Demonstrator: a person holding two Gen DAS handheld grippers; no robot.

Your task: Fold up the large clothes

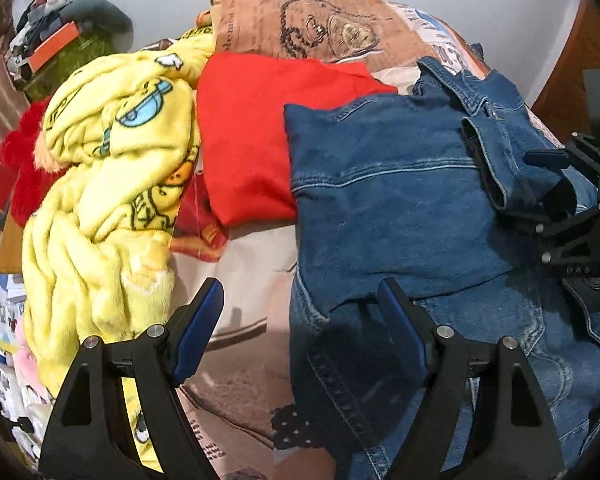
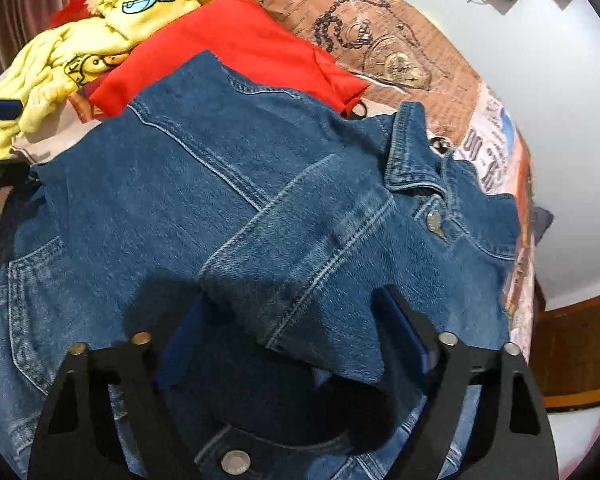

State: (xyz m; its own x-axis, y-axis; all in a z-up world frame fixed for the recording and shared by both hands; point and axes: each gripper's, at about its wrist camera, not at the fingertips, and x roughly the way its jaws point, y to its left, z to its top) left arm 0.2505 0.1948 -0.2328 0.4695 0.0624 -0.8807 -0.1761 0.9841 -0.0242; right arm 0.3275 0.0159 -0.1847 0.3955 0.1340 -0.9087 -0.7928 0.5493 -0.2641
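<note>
Denim jacket point(image 2: 228, 184) lay half-folded across the printed tablecloth point(image 2: 396, 40), beside the red garment point(image 1: 252, 128), and both grippers, left point(image 1: 300, 312) and right point(image 2: 300, 320), gaped wide, gripping nothing, so the sleeve point(image 2: 300, 272) wanted smoothing flat before the next fold.

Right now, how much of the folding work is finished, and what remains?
Done: a red garment lies folded flat behind the denim. In hand: the denim jacket, with one sleeve laid across its back; both grippers, left gripper and right gripper, have open jaws at its near edge, gripping nothing. Left: finishing the jacket, then the crumpled yellow fleece blanket.
</note>
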